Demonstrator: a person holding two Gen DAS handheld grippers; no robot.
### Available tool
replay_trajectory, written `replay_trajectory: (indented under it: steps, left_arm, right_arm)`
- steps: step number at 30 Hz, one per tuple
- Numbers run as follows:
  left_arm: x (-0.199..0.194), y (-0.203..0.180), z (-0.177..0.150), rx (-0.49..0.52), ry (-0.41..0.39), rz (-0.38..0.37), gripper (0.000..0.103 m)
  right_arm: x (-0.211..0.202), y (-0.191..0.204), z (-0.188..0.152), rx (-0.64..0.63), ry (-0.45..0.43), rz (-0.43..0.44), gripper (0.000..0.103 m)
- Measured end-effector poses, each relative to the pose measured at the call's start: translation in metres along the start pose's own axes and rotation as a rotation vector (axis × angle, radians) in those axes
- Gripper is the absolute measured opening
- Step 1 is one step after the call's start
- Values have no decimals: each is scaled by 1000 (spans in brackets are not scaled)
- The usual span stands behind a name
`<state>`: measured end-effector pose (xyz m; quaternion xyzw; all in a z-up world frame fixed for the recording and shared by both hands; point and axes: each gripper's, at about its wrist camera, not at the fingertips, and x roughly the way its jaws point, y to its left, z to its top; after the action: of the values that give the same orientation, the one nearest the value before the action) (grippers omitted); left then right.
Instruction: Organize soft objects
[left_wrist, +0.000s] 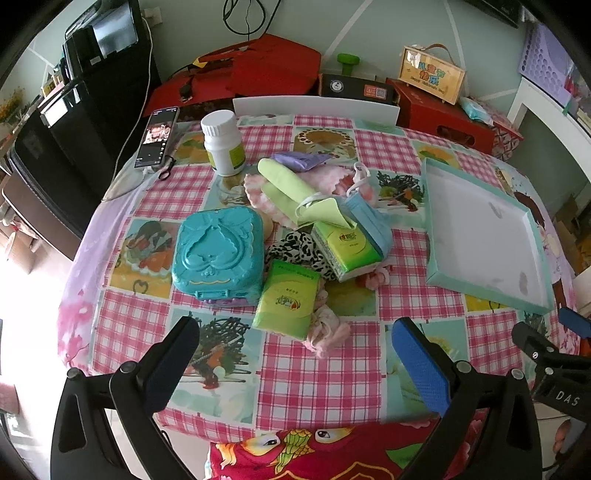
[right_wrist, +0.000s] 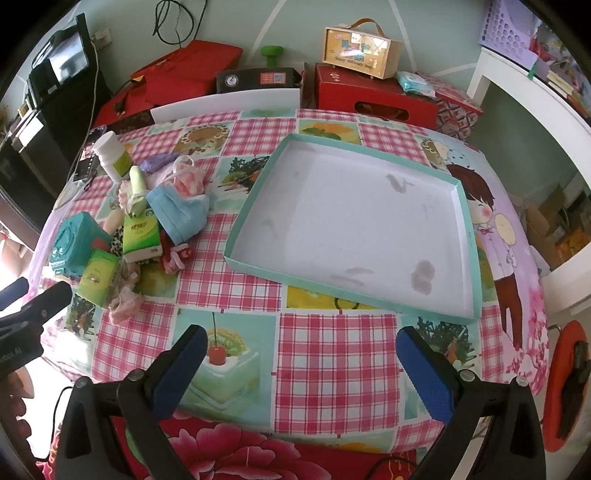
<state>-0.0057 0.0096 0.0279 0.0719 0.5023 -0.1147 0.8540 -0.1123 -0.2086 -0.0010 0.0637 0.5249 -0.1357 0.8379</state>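
A pile of soft things lies on the checked tablecloth: two green tissue packs (left_wrist: 287, 299) (left_wrist: 347, 249), a blue face mask (left_wrist: 369, 218) (right_wrist: 181, 212), green cloths (left_wrist: 291, 186), pink fluffy cloth (left_wrist: 332, 177), a leopard-print piece (left_wrist: 295, 251) and a purple cloth (left_wrist: 299, 160). A shallow teal box lid (left_wrist: 480, 295) (right_wrist: 236, 258) with a white inside lies to the right, with nothing in it. My left gripper (left_wrist: 295, 354) is open and empty, just in front of the pile. My right gripper (right_wrist: 301, 365) is open and empty, in front of the lid.
A hard teal toy case (left_wrist: 218, 254) and a white pill bottle (left_wrist: 223, 142) stand left of the pile, a phone (left_wrist: 157, 136) on a stand behind. Red boxes (right_wrist: 373, 96) and a wooden case (right_wrist: 362, 48) line the far edge. A floral red cloth (right_wrist: 240, 454) covers the near edge.
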Motion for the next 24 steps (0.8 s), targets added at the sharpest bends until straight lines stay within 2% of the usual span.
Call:
replay_trajectory:
  steps: [9, 16, 24]
  left_arm:
    - [13, 6, 8, -33, 18, -62, 103]
    - [14, 16, 34, -61, -17, -72, 103]
    - [25, 34, 71, -94, -18, -80, 103]
  right_arm:
    - [17, 5, 5, -14, 26, 5, 103]
    - [30, 20, 22, -50, 22, 44, 103]
    - [44, 47, 56, -87, -2, 122, 103]
